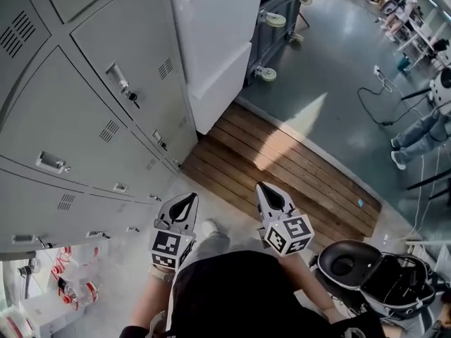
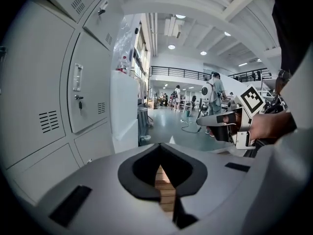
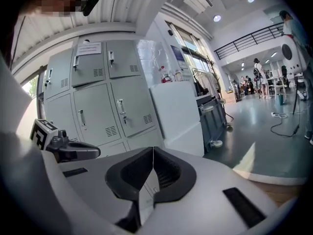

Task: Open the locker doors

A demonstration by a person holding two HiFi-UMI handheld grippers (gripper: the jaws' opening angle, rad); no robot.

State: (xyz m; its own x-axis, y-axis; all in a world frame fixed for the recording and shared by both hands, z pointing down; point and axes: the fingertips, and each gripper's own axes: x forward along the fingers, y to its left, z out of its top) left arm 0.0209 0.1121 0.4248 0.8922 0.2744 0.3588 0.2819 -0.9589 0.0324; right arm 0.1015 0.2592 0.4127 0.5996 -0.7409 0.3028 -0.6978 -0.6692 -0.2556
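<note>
Grey locker doors (image 1: 106, 129) nearby all closed; opening not begun.
Jaws of left gripper (image 1: 184, 201) and right gripper (image 1: 266, 192) together, empty, clear of doors.

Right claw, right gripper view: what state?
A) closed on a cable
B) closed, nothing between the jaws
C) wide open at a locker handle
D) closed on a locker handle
B: in the right gripper view the right claw has its jaws meeting along a thin line with nothing between them, and the lockers stand apart from it in the background.
</note>
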